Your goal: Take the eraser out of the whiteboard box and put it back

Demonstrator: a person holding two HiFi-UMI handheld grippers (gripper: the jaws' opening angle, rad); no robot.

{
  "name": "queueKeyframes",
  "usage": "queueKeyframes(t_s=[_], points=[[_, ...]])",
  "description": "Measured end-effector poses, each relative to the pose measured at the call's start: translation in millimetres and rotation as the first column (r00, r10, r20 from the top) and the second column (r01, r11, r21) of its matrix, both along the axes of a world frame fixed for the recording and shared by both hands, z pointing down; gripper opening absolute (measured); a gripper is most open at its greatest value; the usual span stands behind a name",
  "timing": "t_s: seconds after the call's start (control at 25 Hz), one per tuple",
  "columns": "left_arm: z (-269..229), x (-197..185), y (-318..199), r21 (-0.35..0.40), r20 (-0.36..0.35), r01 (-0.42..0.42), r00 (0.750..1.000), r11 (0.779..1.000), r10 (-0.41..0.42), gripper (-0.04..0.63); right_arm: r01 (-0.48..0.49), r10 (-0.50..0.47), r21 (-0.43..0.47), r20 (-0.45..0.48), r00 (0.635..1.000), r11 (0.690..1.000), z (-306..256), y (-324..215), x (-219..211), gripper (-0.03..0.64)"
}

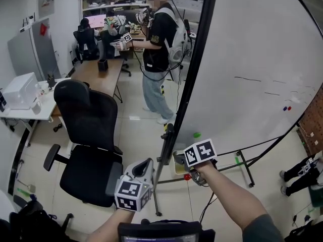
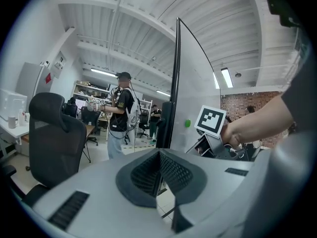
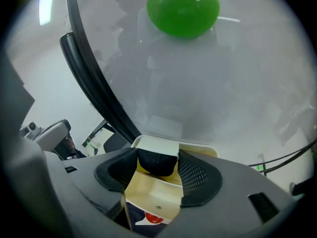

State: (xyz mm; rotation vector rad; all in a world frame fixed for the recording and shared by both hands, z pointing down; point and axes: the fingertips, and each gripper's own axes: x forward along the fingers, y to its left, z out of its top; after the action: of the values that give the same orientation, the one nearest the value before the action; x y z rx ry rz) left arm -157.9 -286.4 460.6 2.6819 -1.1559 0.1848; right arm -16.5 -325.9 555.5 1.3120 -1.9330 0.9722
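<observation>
The right gripper [image 3: 157,163] has its jaws wide, pressed on the white-backed black felt eraser [image 3: 157,147] — it sits at the far end of the cream whiteboard box [image 3: 154,195]. The left gripper [image 2: 159,170] — jaws together, empty.

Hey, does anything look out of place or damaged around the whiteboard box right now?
Nothing stands out. The whiteboard box looks whole, with no crack or spill in sight. The eraser stands in it, gripped by the right tongs. The whiteboard behind shows only a green magnet.
</observation>
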Motion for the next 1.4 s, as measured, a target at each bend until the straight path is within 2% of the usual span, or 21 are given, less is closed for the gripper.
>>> queueKeyframes(t_s=[0.36,0.56,0.8,1.0,1.2,1.4], points=[[1,0,12,-0.001,-0.001,-0.012,1.0,1.0,0.012,0.028,0.014,-0.014,-0.068,-0.003,1.0,0.998,4,1,-2,0.281],[0,3,16,0.001,0.003,-0.024,1.0,1.0,0.024,0.028,0.004,-0.004,-0.028,-0.004,1.0,1.0,2,4,-1,0.287],[-1,8,14,-0.009,0.003,-0.003,1.0,1.0,0.003,0.028,-0.014,0.012,0.047,0.042,0.999,0.999,-8,3,5,0.288],[-4,22,19,-0.006,0.016,0.012,1.0,1.0,-0.012,0.028,-0.022,0.003,0.164,0.115,0.993,0.986,-40,8,14,0.288],[-17,46,33,0.001,0.025,0.048,0.999,0.999,-0.048,0.028,0.012,-0.057,0.292,0.146,0.988,0.956,-87,24,31,0.288],[-40,79,55,0.031,0.02,0.092,0.996,0.995,-0.093,0.028,0.066,-0.148,0.419,0.167,0.975,0.906,-140,54,57,0.288]])
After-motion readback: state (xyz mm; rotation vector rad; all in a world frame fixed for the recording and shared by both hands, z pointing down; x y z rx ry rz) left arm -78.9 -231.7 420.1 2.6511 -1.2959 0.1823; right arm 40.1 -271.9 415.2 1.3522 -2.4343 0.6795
